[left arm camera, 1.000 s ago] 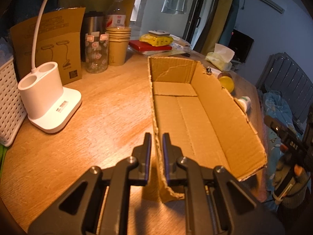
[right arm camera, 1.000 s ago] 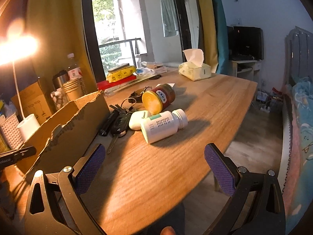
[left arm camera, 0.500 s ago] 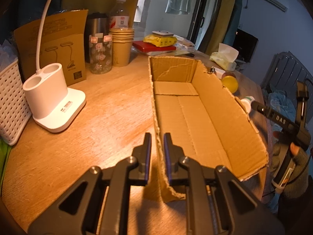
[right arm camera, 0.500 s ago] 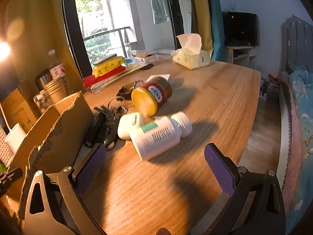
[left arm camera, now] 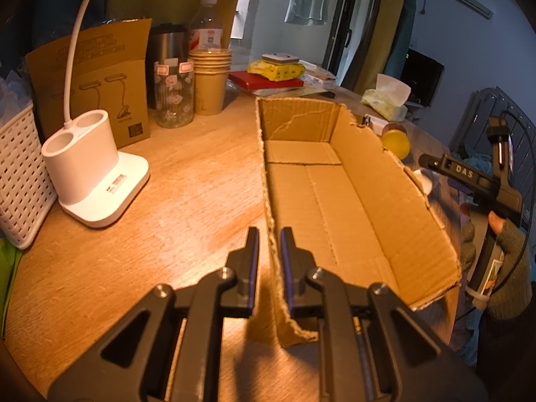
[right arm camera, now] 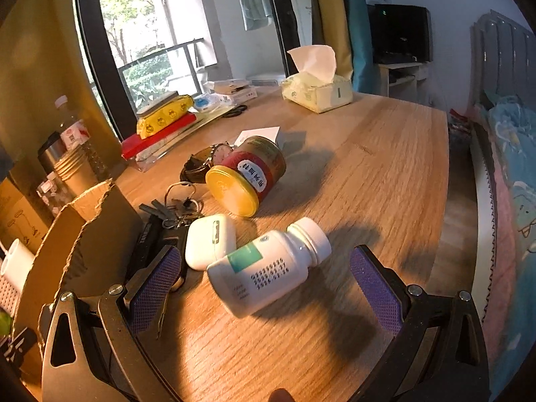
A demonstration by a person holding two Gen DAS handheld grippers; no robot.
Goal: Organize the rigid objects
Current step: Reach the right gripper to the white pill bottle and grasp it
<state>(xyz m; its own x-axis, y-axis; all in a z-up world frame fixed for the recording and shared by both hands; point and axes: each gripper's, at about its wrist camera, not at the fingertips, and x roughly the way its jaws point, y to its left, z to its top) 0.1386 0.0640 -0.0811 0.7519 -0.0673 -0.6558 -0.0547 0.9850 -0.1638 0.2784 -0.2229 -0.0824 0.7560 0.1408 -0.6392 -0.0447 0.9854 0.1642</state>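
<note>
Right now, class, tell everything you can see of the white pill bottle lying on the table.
The white pill bottle lies on its side on the wooden table, its ribbed white cap pointing away to the right. It looks like glossy plastic, with a teal label patch and rows of printed digits. Its shoulder rests against the white earbud case. It lies ahead of the open right tool, untouched.

Your table [right arm camera: 385, 174] is wood-grain, smooth with a soft sheen. The cardboard box [left arm camera: 351, 207] is matt corrugated paper with ragged torn edges. The white bottle [right arm camera: 268, 268] is glossy plastic. The jar [right arm camera: 258, 167] has a shiny yellow lid. Each tool carries textured purple pads [right arm camera: 375, 281].
</note>
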